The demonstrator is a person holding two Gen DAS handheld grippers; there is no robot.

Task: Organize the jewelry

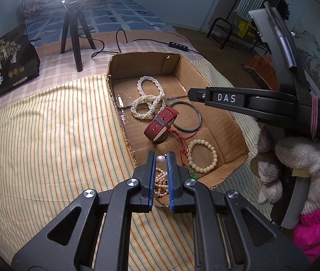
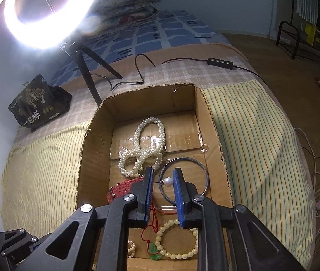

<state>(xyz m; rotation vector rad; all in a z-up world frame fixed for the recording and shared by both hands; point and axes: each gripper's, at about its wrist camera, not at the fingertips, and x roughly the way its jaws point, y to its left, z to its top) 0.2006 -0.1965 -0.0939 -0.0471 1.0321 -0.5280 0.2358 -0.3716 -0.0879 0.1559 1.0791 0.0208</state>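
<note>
An open cardboard box (image 1: 214,115) (image 2: 94,149) lies on the striped cloth and holds jewelry: white pearl strands (image 1: 148,99) (image 2: 144,144), a red woven band (image 1: 160,124) (image 2: 123,188), a dark bangle (image 1: 193,124) (image 2: 202,176), a cream bead bracelet (image 1: 202,155) (image 2: 178,239) and a red cord with a green pendant (image 2: 154,251). My left gripper (image 1: 161,159) hangs over the box's near corner, jaws slightly apart, with a single pearl (image 1: 160,159) between the tips above pinkish pearl strands (image 1: 161,184). My right gripper (image 2: 163,181) is over the box, slightly apart, with a pearl on a thin wire (image 2: 167,182) between the tips.
A ring light on a tripod (image 1: 74,29) (image 2: 46,15) stands behind the box, its cable and switch (image 1: 179,45) (image 2: 219,62) across the bed. A black printed bag (image 1: 3,63) (image 2: 37,103) sits at the left. The right gripper's body and gloved hand (image 1: 295,158) are beside the box.
</note>
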